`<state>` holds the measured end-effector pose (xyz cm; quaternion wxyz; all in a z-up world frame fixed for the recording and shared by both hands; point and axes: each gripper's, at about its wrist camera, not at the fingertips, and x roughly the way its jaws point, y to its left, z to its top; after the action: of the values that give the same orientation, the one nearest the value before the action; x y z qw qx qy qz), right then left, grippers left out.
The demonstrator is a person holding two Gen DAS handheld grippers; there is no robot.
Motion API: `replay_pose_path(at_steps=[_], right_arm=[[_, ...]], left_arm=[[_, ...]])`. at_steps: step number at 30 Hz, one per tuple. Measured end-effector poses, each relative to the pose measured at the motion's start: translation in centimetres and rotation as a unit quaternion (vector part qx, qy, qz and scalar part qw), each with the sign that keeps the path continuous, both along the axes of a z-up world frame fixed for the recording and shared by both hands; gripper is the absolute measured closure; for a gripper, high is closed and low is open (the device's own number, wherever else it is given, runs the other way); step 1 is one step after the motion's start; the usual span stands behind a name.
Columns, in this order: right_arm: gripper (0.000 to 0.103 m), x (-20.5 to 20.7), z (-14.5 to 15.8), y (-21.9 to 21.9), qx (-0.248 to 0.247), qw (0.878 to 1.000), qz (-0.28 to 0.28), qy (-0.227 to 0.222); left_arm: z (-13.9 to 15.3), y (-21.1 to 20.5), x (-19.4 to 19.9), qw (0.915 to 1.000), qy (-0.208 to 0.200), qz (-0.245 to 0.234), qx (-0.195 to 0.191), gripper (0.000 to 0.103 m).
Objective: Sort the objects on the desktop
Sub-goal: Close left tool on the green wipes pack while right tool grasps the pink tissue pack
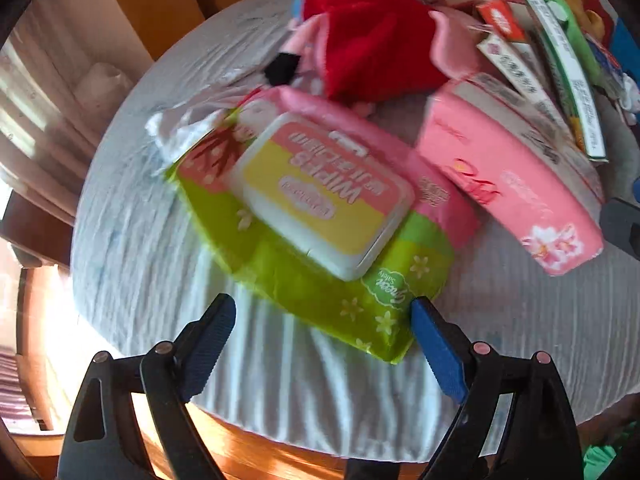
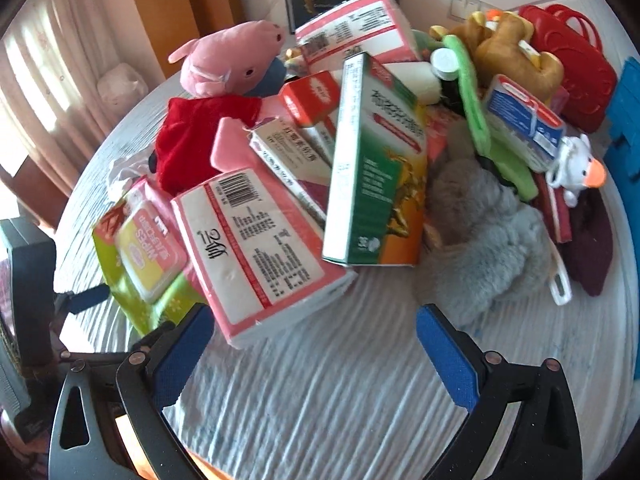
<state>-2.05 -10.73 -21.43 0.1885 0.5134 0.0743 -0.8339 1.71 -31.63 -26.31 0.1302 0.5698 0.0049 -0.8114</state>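
A green and pink wipes pack (image 1: 316, 216) with a yellow lid lies flat on the round table (image 1: 280, 392). My left gripper (image 1: 324, 320) stands open just before its near corner, nothing between the blue pads. The same wipes pack (image 2: 148, 248) shows at the left of the right wrist view. A pink tissue pack (image 2: 260, 248) leans beside it, also seen as the pink tissue pack (image 1: 516, 184). My right gripper (image 2: 316, 328) is open over bare cloth, in front of the tissue pack, holding nothing. A green box (image 2: 372, 168) stands upright behind.
A pink pig plush in red (image 2: 216, 96), a grey plush (image 2: 488, 240), a brown plush (image 2: 516, 52), a white duck toy (image 2: 576, 168), a red bag (image 2: 576, 60), small boxes (image 2: 296, 152) crowd the back. The table edge (image 1: 240, 436) runs close under both grippers.
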Motion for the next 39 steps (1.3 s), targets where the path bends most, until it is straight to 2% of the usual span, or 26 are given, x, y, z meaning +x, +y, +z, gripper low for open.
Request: replay_pose_path(at_steps=[5, 8, 11, 14, 18, 21, 22, 24, 25, 28, 31, 34, 35, 39], right_arm=[[0.001, -0.9, -1.5, -2.2, 0.000, 1.000, 0.022, -0.014], [0.000, -1.7, -2.2, -3.6, 0.009, 0.999, 0.033, -0.019], [0.000, -2.1, -2.8, -4.4, 0.018, 0.999, 0.042, -0.025], [0.000, -2.8, -3.1, -5.2, 0.027, 0.998, 0.043, -0.027], [0.000, -3.4, -3.1, -5.4, 0.031, 0.998, 0.040, -0.030], [0.000, -3.8, -3.2, -5.5, 0.037, 0.998, 0.043, -0.034], [0.000, -3.9, -3.3, -5.7, 0.039, 0.998, 0.045, -0.034], [0.000, -4.2, -3.4, -6.0, 0.043, 0.997, 0.049, -0.033], [0.000, -4.3, -3.5, -6.4, 0.046, 0.997, 0.052, -0.032], [0.000, -4.5, -3.6, -7.5, 0.062, 0.996, 0.055, -0.027], [0.000, -4.0, -4.0, -8.8, 0.066, 0.994, 0.073, -0.045], [0.002, -4.3, -4.9, -9.3, 0.066, 0.994, 0.067, -0.055], [0.007, -4.8, -5.4, -9.3, 0.065, 0.994, 0.054, -0.062], [0.007, -5.6, -5.8, -9.2, 0.049, 0.996, 0.041, -0.069]], left_arm=[[0.9, -8.1, 1.9, 0.9955, -0.010, 0.085, -0.040, 0.012], [2.9, -10.6, 2.5, 0.9932, 0.009, 0.113, -0.025, 0.013], [5.3, -10.3, 1.5, 0.9934, 0.052, 0.101, 0.011, 0.013], [4.4, -9.4, -2.4, 0.9945, 0.059, 0.079, 0.033, 0.013], [1.2, -7.2, -6.9, 0.9966, 0.019, 0.066, 0.045, 0.013], [-1.4, -6.9, -9.0, 0.9966, -0.011, 0.078, 0.024, 0.011], [-1.6, -7.0, -9.4, 0.9964, -0.009, 0.081, 0.021, 0.006], [-1.8, -7.6, -9.5, 0.9961, -0.003, 0.083, 0.030, 0.005], [-1.8, -7.7, -9.4, 0.9964, 0.001, 0.079, 0.033, 0.006], [-1.5, -7.5, -8.0, 0.9970, 0.001, 0.062, 0.047, 0.017], [-1.2, -7.6, -7.1, 0.9970, 0.002, 0.055, 0.054, 0.018], [-1.8, -8.0, -8.8, 0.9961, 0.006, 0.073, 0.050, 0.008], [-1.9, -7.9, -9.5, 0.9963, 0.006, 0.074, 0.043, 0.006], [-2.1, -7.2, -10.5, 0.9967, 0.009, 0.070, 0.041, 0.003]])
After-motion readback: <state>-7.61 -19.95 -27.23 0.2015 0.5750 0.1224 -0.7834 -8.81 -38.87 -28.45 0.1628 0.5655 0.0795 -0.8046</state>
